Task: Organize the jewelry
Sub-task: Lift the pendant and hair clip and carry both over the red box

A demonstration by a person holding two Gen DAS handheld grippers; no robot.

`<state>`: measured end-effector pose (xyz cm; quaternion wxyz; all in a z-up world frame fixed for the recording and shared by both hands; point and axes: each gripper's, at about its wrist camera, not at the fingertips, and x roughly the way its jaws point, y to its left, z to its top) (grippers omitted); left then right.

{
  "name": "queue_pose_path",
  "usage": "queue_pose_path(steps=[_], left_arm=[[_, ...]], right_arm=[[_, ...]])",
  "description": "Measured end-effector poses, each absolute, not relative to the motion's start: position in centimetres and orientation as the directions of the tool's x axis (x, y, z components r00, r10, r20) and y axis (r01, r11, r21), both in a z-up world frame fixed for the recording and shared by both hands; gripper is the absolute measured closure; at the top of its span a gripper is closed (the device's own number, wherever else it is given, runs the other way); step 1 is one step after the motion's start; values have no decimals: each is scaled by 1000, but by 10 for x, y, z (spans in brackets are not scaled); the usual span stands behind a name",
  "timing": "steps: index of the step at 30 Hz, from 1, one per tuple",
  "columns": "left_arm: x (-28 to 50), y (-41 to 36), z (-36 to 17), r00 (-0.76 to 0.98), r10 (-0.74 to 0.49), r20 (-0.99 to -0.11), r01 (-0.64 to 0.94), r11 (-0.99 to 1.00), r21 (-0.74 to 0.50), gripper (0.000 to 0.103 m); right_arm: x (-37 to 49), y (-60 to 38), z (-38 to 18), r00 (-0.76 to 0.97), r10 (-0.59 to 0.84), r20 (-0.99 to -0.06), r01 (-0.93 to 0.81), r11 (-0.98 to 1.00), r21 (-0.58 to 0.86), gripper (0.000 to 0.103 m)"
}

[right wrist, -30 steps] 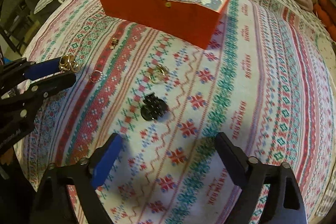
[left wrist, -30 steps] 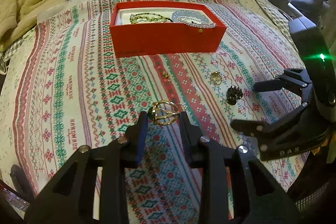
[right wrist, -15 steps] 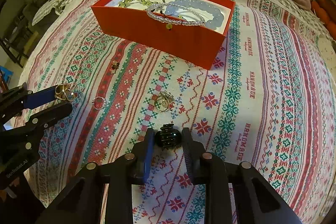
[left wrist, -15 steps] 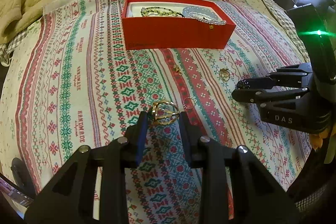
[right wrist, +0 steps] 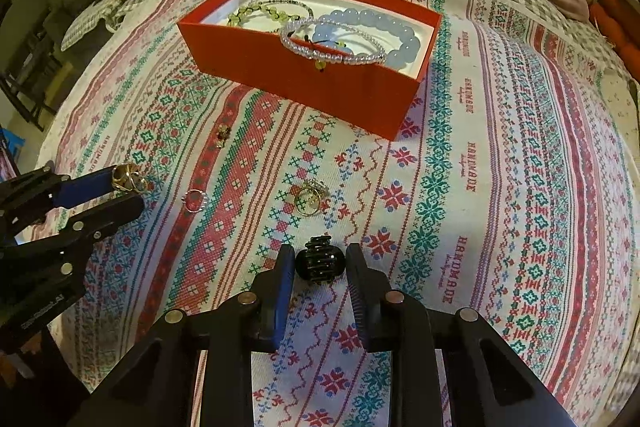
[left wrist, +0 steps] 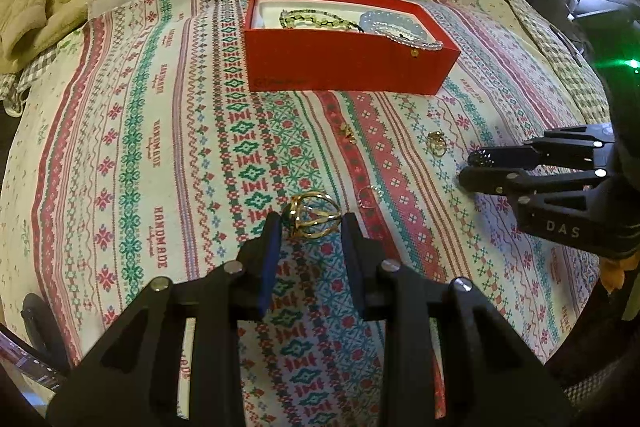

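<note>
I have both grippers loaded. The left gripper (left wrist: 307,227) has its jaws closed on the gold cage ring (left wrist: 312,215), held only at the tips, at lower centre of the left wrist view. The right gripper (right wrist: 320,263) has its jaws closed on the black hair claw (right wrist: 320,261), at lower centre of the right wrist view. The red box (right wrist: 320,75) sits in the upper centre of both views on the patterned bedspread (right wrist: 520,187), with the green bead bracelet (right wrist: 260,11), the blue bead bracelet (right wrist: 384,25) and the clear bead bracelet (right wrist: 332,47) already in it.

Hazards, as I judge them:

- Ring slip. The ring is open wirework gripped at the jaw tips; a wrist roll or jolt during transfer could rotate it out.
- Claw ejection. The claw is rounded and ribbed; uneven pressure could squeeze it forward out of the jaws.
- Bracelet snag. The clear bead bracelet drapes over the box's near wall, its charm hanging outside. A low approach could hook it and drag it out.
- Gripper collision. Both grippers need the same box; simultaneous entry risks contact.
- Loose items. The gold ring (right wrist: 308,201), the small beaded ring (right wrist: 195,200) and the earrings (right wrist: 222,135) lie between grippers and box; a low pass could scatter them into the soft fabric.
</note>
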<state>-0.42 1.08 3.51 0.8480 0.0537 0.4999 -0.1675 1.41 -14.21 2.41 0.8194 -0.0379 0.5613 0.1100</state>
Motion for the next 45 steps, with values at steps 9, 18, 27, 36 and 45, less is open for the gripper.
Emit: queue_pose_path(steps=[9,18,27,36,45], left_arm=[[1,14,41,440,-228,-869,312,946,-90,71],[10,15,55,448,-225,-865,288,953,-99,71],[21,16,75,466,-232,-854,264,958,-116,71],[41,15,98,515,-244,-822,260,958,-122,71],[74,9,95,544,-264,-797,242,958,-152,71]], right_arm=[[10,-148,37,361,156,-919,-225,971,77,76],[11,-145,58,392,182,-902,-222,970,100,76],[20,-146,82,432,207,-878,-204,970,128,76],[39,-156,103,466,242,-851,-156,969,190,76],[70,-174,104,475,266,-839,-100,963,249,76]])
